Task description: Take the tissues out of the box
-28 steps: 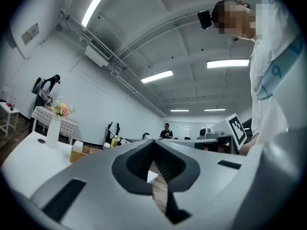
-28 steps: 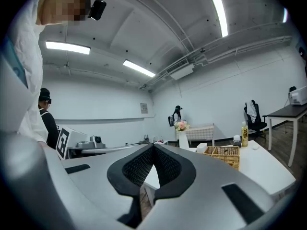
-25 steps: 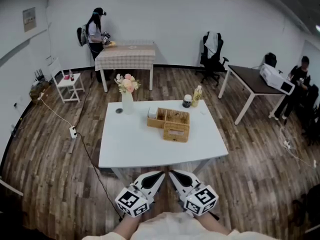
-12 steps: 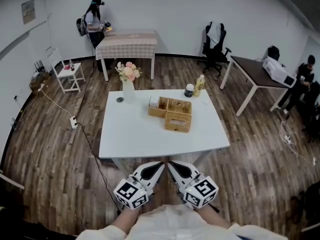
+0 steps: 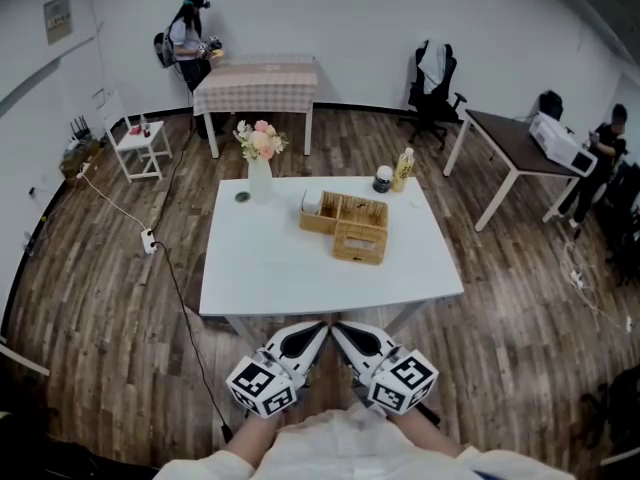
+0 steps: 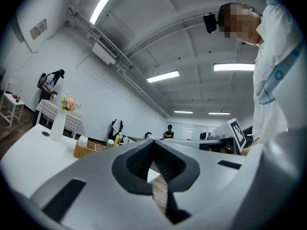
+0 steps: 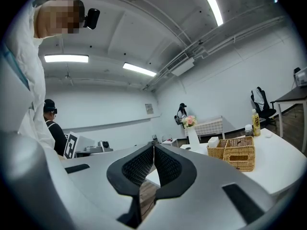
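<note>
A woven tissue box [image 5: 360, 241] stands on the white table [image 5: 270, 278], right of centre, against a woven basket [image 5: 340, 211]. In the right gripper view the tissue box [image 7: 240, 159] shows at the right, far beyond the jaws. No tissue can be made out at its slot. My left gripper [image 5: 318, 328] and right gripper [image 5: 337, 328] hang side by side below the table's near edge, close to my body, tips nearly touching. Both are shut with nothing held. The left gripper [image 6: 153, 142] shows pads meeting, and so does the right gripper [image 7: 153, 145].
A white vase [image 5: 260, 180] of pink flowers, a small dark disc [image 5: 242, 197], a yellow bottle [image 5: 404, 170] and a jar [image 5: 383, 179] stand along the table's far edge. A cable [image 5: 175, 288] runs over the floor to the left. Other tables, chairs and people are farther off.
The table has slid slightly higher in the head view. Both grippers stay shut and together near my body, hardly moved.
</note>
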